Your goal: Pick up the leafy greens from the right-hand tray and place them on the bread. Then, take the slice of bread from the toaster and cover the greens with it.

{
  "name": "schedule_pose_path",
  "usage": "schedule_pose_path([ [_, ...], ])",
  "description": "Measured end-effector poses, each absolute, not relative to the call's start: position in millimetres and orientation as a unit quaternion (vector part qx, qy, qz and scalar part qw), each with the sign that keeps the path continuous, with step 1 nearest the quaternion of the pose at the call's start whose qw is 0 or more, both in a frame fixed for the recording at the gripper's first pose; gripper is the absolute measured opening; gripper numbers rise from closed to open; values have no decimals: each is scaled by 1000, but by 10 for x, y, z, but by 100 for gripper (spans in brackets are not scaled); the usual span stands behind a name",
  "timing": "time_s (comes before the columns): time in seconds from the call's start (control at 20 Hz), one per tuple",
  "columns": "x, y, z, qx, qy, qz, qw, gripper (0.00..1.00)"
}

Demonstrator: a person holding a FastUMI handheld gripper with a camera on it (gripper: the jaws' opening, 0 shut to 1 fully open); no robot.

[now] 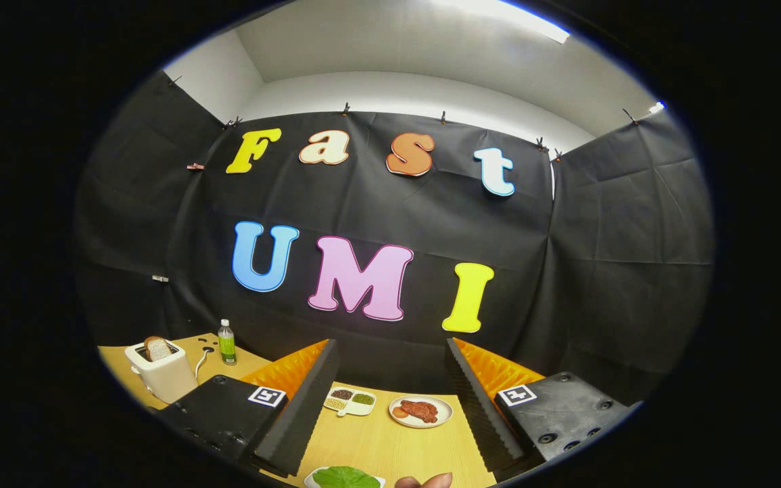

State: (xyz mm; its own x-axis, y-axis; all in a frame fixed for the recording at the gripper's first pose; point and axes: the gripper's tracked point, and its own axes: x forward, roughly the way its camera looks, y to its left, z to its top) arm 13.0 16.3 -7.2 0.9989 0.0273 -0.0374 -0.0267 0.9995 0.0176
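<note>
Jaws (pixel 390 400) stand wide apart and released, with nothing between them but bare wooden surface (pixel 390 444). They are raised above that surface and look toward the black cloth wall (pixel 390 224) of the booth.

Leafy greens (pixel 344 478) lie on a white tray (pixel 310 480) close below the jaws, in the gap between the two fingers and nearer than their tips; part of the tray is cut off, so its full shape cannot be told. Just beside the greens, toward the right finger, a person's fingertips (pixel 424 482) show at the near rim of the surface.

Ahead of the jaws, still between the fingers, sit two dishes side by side and apart from each other: a small divided dish (pixel 350 401) holding dark and green fillings nearer the left finger, and a round plate (pixel 421 411) with reddish-brown food nearer the right finger.

Well off beyond the left finger stands a white toaster (pixel 163 373), with a slice of bread (pixel 157 348) upright in its slot and sticking out above the top. A cord (pixel 201 359) runs from the toaster across the surface. Just past it, close to the wall, stands a clear bottle (pixel 227 342) with a green label and a white cap.
</note>
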Motion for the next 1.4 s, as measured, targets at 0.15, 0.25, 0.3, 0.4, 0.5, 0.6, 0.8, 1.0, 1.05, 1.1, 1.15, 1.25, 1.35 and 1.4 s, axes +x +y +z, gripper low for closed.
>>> schedule_pose_path([
  [0.15, 134, 283, -227, 3, 46, 40, 998, 97],
  [0.25, 93, 382, -472, 2, 91, 65, 994, 97],
  [0.3, 60, 410, -627, 2, 119, 74, 990, 97],
  [0.4, -24, 505, -943, 7, 171, 93, 981, 98],
  [0.5, -128, 590, -1324, 8, 228, 111, 967, 98],
  [0.6, -267, 705, -1735, 5, 284, 130, 950, 98],
  [0.8, -547, 842, -2546, -2, 378, 153, 913, 96],
  [1.0, -693, 879, -3259, 5, 459, 148, 876, 89],
  [1.05, -721, 900, -3420, 15, 478, 142, 867, 88],
  [1.1, -768, 936, -3568, 28, 496, 140, 856, 84],
  [1.15, -793, 981, -3709, 36, 512, 137, 848, 83],
  [1.25, -845, 1023, -3965, 38, 539, 130, 831, 81],
  [1.35, -850, 1048, -4162, 32, 558, 127, 819, 78],
  [1.4, -838, 1073, -4220, 31, 564, 126, 815, 74],
])
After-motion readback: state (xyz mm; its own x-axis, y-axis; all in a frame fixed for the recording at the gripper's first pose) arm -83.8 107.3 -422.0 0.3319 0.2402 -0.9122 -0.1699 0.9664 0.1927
